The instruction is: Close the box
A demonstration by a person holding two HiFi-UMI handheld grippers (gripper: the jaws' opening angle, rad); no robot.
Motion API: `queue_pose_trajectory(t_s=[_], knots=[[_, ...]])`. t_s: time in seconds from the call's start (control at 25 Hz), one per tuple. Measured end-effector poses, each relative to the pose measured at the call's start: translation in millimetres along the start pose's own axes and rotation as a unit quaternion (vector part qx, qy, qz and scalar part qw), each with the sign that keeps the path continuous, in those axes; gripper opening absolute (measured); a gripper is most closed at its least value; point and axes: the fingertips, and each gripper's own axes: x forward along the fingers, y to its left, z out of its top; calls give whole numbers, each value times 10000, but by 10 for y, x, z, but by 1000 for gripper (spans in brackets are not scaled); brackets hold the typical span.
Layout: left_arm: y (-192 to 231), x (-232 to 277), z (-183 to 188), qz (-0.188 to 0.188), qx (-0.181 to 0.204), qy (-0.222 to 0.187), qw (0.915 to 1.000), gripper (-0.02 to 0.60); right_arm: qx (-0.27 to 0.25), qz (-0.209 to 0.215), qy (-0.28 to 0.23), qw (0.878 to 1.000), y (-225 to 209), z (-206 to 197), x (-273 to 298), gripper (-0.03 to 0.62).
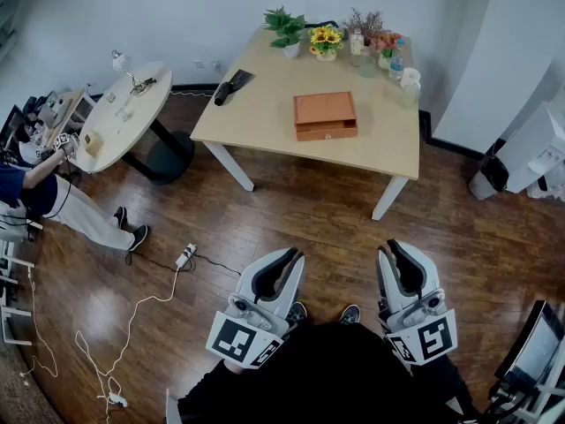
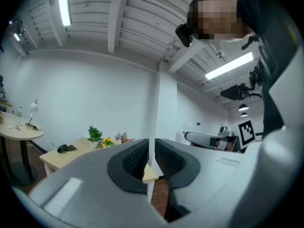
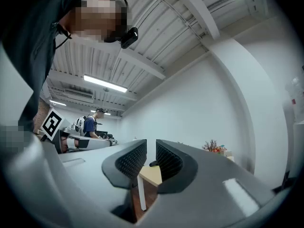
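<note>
An orange box [image 1: 326,116] lies on the light wooden table [image 1: 265,113], its lid flat on top, in the head view. Both grippers hang low over the wooden floor, well short of the table. My left gripper [image 1: 294,256] points toward the table with its jaws drawn together and nothing between them. My right gripper [image 1: 389,247] stands beside it, likewise closed and empty. In the left gripper view the left gripper [image 2: 149,152] shows only a thin slit between its pads. The right gripper [image 3: 151,154] looks the same in its own view. The box is hidden in both gripper views.
Potted plants and flowers [image 1: 325,41] line the table's far edge, and a black object [image 1: 231,87] lies at its left end. A round table [image 1: 124,117] and a seated person [image 1: 53,201] are at the left. A cable with a power strip [image 1: 185,256] crosses the floor.
</note>
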Motion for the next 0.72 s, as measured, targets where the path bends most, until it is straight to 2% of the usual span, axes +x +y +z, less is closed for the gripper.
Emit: queue_pose_trajectory(t_s=[0.44, 0.72], knots=[[-219, 358, -96, 249, 122, 140, 9995, 18, 145, 365, 37, 9992, -364, -119, 2, 52], [16, 456, -217, 609, 79, 307, 9976, 18, 297, 413, 278, 9983, -604, -446, 167, 52]])
